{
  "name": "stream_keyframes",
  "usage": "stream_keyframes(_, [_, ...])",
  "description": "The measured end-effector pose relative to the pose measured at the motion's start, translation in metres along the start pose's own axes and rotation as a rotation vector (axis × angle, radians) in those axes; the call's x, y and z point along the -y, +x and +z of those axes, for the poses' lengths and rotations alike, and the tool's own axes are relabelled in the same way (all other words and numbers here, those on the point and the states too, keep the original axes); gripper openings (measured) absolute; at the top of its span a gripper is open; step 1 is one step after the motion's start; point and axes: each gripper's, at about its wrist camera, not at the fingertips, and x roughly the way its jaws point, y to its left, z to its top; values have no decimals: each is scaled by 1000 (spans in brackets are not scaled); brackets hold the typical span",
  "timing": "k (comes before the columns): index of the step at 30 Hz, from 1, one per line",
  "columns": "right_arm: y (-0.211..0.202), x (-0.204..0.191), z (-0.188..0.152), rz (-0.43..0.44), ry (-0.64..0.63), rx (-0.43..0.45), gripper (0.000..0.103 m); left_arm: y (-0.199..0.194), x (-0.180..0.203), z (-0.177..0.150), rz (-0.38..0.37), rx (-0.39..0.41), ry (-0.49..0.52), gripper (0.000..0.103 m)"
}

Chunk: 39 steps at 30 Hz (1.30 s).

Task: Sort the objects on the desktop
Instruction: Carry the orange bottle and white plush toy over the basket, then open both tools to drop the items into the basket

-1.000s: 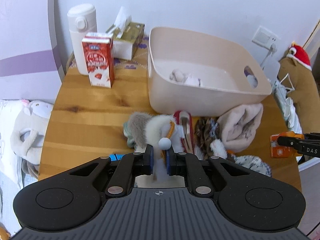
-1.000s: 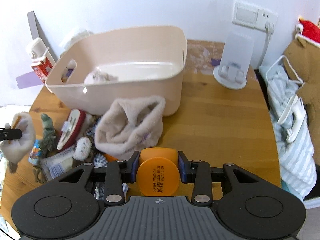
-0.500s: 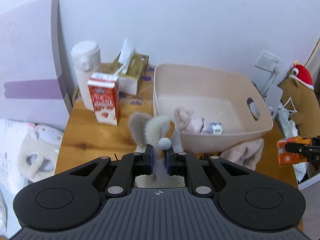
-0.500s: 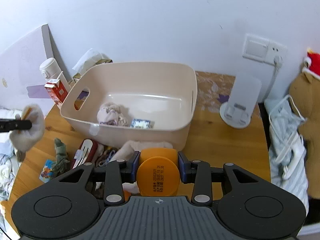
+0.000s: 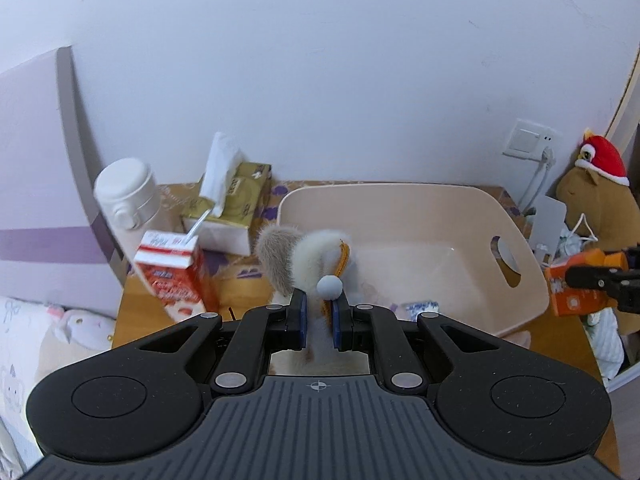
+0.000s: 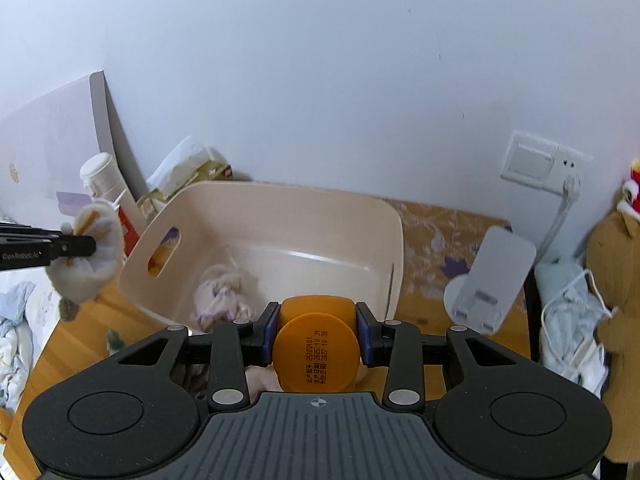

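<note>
Two loads: I carry one in each tong, both bound for the beige bin point(image 5: 516, 236).
Left gripper point(image 5: 319, 314): pinched narrow on the furry plush toy point(image 5: 304, 258), at the bin's 9 o'clock rim.
Right gripper point(image 6: 318, 334): clamped on the orange bottle point(image 6: 316, 354), at the bin's 6 o'clock edge.
Doing it well: I'd bring each load over the open middle, past the wall, then lower before releasing.
Change: a second ago both loads hung low over the clutter; now they are raised to the bin.
</note>
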Motion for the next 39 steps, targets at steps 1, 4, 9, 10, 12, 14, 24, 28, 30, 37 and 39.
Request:
stream_keyframes(1, [3, 0, 3, -9, -5, 4, 37, 4, 3, 3, -2, 0, 4, 11])
stream_keyframes(4, [13, 0, 9, -22, -16, 2, 37, 17, 10, 12, -7, -2, 15, 11])
stream_keyframes(9, [37, 2, 13, -27, -8, -23, 37, 43, 23, 17, -5, -25, 47, 11])
stream_keyframes(10, [41, 2, 14, -28, -3, -30, 37, 47, 25, 16, -1, -29, 56, 11])
stream_keyframes(12, [51, 4, 12, -27, 4, -45, 37, 57, 29, 15, 8, -48, 63, 11])
stream_keyframes(14, [58, 4, 11, -29, 0, -58, 37, 68, 31, 13, 12, -69, 63, 11])
stream_keyframes(24, [94, 0, 3, -51, -45, -123, 37, 108, 45, 6, 1, -172, 69, 12])
stream_keyframes(28, [106, -5, -5, -62, -81, -160, 37, 116, 49, 1, -6, -192, 75, 12])
stream_keyframes(30, [112, -6, -9, -64, -83, -181, 37, 120, 50, -2, -8, -206, 79, 12])
stream_keyframes(37, [121, -9, -19, -60, -71, -229, 37, 123, 50, -6, 22, -227, 70, 20])
stream_keyframes(39, [120, -8, -19, -66, -57, -221, 37, 121, 49, -6, 36, -226, 71, 31])
